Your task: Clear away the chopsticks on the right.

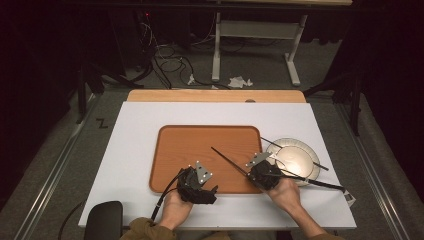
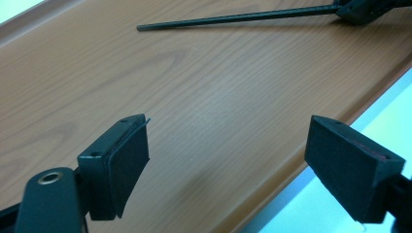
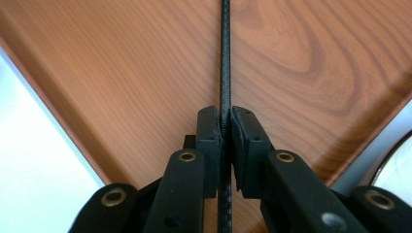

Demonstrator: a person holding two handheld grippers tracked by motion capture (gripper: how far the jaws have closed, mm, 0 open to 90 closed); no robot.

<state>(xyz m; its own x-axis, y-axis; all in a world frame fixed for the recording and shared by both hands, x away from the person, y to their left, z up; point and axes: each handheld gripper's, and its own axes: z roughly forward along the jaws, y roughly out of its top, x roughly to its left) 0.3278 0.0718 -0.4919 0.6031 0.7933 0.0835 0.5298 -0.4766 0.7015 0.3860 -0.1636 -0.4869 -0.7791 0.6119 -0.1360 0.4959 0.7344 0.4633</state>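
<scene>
Right gripper view looks straight down a thin black chopstick (image 3: 225, 58) that runs up the middle of the frame over the wooden tray (image 3: 121, 73); the right claw (image 3: 225, 127) pinches it between its two pads, and the stick's near end is cut off at the bottom edge behind the claw's arms. At the lower right corner a sliver of a pale plate (image 3: 401, 165) is cut by the frame. In the high view the same chopstick (image 1: 229, 160) slants from the centre of the tray (image 1: 175, 150) down to the right claw (image 1: 263, 176) at the tray's lower right corner, where the hand (image 1: 286, 194) covers the grip. A second dark chopstick (image 1: 295, 155) lies across the round silver plate (image 1: 300, 150) to the right of the tray, its lower end hidden behind the right claw; a third dark rod (image 1: 320, 183) reaches from that claw toward the right edge of the white surface (image 1: 135, 130).

The left claw (image 1: 200, 187) sits at the tray's lower edge, partly hidden by its grey plate; in the left gripper view its jaws stand spread wide over bare wood with nothing between them (image 2: 228, 160), and the held chopstick (image 2: 233, 18) crosses the top of the frame.

A dark "Z" mark (image 1: 102, 123) shows on the floor at left. Cables (image 1: 165, 60), crumpled paper (image 1: 239, 80) and a white frame (image 1: 255, 30) lie beyond the surface; the background is too dark to make out.
</scene>
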